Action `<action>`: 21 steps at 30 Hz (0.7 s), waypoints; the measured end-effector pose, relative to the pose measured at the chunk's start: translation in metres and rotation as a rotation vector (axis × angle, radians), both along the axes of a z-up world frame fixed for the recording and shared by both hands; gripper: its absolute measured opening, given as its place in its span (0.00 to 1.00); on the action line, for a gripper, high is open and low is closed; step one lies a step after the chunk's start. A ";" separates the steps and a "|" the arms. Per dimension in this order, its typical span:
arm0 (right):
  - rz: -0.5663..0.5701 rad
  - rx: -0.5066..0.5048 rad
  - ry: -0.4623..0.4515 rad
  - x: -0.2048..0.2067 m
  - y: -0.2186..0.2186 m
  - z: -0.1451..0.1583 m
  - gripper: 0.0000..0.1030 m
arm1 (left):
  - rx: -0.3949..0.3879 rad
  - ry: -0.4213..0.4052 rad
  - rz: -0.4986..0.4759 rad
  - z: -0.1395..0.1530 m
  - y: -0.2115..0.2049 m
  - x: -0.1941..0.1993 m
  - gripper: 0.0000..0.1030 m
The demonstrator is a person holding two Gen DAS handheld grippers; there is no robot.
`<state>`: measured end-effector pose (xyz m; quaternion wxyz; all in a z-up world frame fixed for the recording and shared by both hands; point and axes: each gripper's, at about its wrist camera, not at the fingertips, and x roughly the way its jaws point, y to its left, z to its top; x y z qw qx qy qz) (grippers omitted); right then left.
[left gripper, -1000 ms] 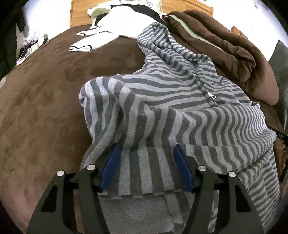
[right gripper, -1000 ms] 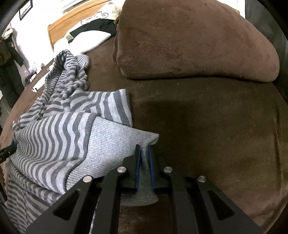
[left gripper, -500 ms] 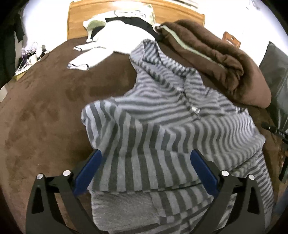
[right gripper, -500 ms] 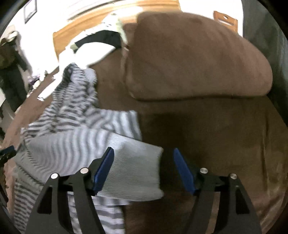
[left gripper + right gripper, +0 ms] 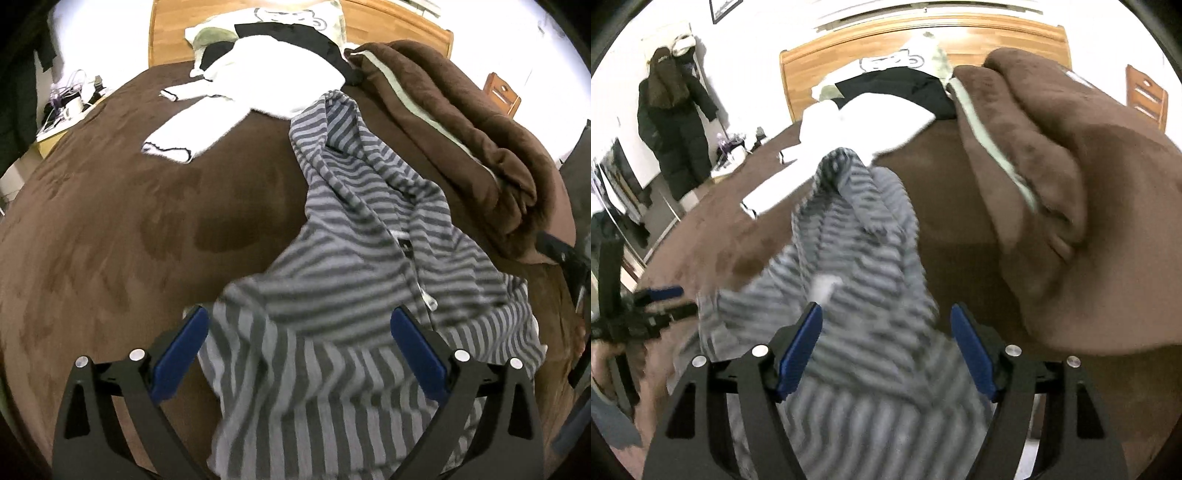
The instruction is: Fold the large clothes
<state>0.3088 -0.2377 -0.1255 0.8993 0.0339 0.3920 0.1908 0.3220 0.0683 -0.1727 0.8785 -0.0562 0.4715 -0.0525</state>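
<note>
1. Fingers of the left gripper [image 5: 297,349] are spread wide and released; the hoodie [image 5: 369,280] lies under the gap but the pads do not touch it.
2. Fingers of the right gripper [image 5: 886,347] are also released, with the striped cloth below them and nothing pinched.
3. Hoodie sits on the bed [image 5: 110,240], hem end folded up toward the zip, hood stretched toward the white top [image 5: 258,85], blanket [image 5: 461,122] just beside it on the right.
4. Step in hand, as I judge it: 1 fold has been laid and both grippers are clear of it.
5. Next move likely calls for a fresh grasp, either of both side edges or of the hood, to fold again. The blurred right view leaves the edges unclear.
</note>
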 end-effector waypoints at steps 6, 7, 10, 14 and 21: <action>0.056 0.007 0.030 0.071 0.043 -0.008 0.69 | 0.013 0.021 0.008 -0.008 0.001 0.048 0.93; 0.069 -0.005 0.029 0.082 0.052 -0.010 0.69 | 0.016 0.025 0.009 -0.010 0.000 0.054 0.94; 0.122 -0.041 0.018 0.115 0.081 -0.014 0.69 | 0.014 0.041 0.011 -0.023 -0.002 0.068 0.93; 0.150 -0.053 0.020 0.155 0.107 -0.023 0.67 | 0.013 0.058 0.022 -0.041 -0.003 0.074 0.93; 0.129 -0.130 0.091 0.202 0.127 -0.064 0.62 | -0.017 0.090 0.055 -0.073 0.003 0.078 0.93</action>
